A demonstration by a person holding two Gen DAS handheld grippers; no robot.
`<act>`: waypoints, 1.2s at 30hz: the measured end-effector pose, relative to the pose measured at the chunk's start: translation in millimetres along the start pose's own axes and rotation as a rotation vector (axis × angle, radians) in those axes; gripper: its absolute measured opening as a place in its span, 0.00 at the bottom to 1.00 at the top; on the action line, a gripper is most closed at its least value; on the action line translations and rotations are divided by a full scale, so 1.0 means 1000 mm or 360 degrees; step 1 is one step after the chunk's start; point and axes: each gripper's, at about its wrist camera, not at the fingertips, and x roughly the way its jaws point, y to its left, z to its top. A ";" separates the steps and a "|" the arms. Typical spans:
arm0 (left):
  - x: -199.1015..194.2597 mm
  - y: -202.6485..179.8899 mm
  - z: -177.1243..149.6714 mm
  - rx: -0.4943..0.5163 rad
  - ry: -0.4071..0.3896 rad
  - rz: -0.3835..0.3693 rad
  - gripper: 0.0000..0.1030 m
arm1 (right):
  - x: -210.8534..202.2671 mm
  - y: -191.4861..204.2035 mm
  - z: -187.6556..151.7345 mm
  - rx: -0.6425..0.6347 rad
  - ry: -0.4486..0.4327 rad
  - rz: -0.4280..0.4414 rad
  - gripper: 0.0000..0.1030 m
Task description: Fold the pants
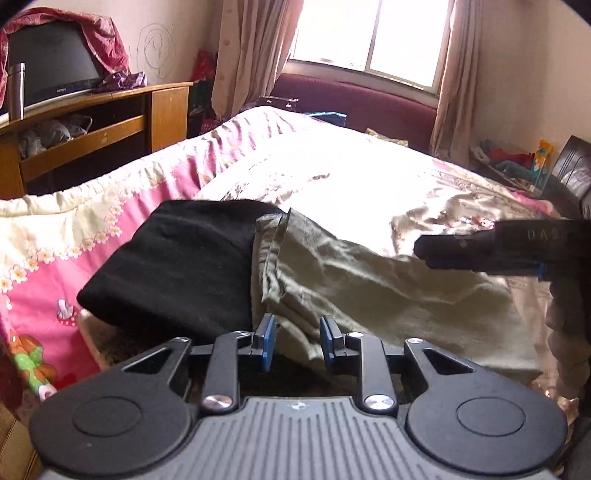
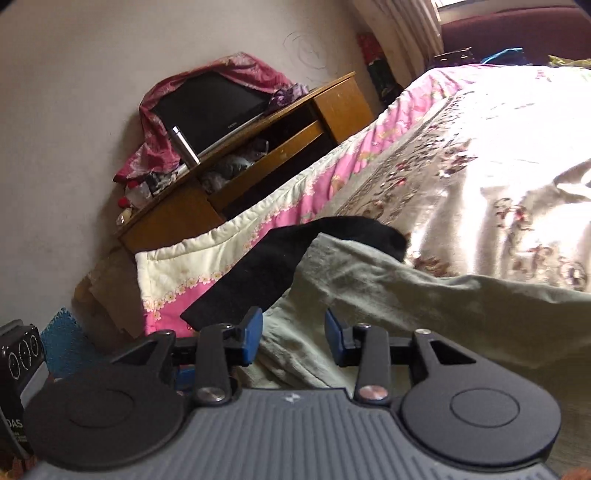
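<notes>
the olive-green pants (image 1: 369, 288) lie spread across the near part of the bed (image 1: 332, 173), over a floral quilt with a pink border. a folded black garment (image 1: 177, 266) lies just beside them toward the bed's edge, its near side touching the pants' hemmed end; in the right wrist view the green cloth (image 2: 406, 295) overlaps the black one (image 2: 258, 273)

the left tool (image 1: 298, 341) hovers at the near edge of the pants with its blue pads (image 1: 266, 341) set apart, green fabric showing in the gap but nothing pinched. the right tool (image 2: 294, 338) is likewise parted, its blue pads (image 2: 252, 339) clear of each other above the pants, gripping nothing. in the left wrist view the right tool's dark body (image 1: 498, 247) reaches in from the right above the pants

beyond the bed stands a wooden tv stand (image 1: 110, 125) with a dark television (image 1: 51, 70) draped in a pink-red cloth (image 1: 99, 33), and a metal flask (image 1: 16, 90) beside it. a bright window (image 1: 373, 37) with curtains sits behind the far end of the bed
</notes>
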 end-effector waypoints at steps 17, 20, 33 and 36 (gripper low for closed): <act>0.099 -0.148 0.005 0.0378 0.0282 -0.0457 0.43 | -0.086 -0.218 -0.039 0.0826 -0.0116 -0.0229 0.42; 0.108 -0.167 -0.002 0.0444 0.0337 -0.0501 0.43 | -0.094 -0.219 -0.041 0.0803 -0.0143 -0.0023 0.42; 0.148 -0.246 -0.033 0.0596 0.0601 -0.0674 0.43 | -0.130 -0.250 -0.032 0.0875 -0.0298 -0.0097 0.04; 0.151 -0.276 -0.045 0.0747 0.0635 -0.0761 0.43 | -0.153 -0.260 -0.041 0.0845 -0.0237 -0.0180 0.09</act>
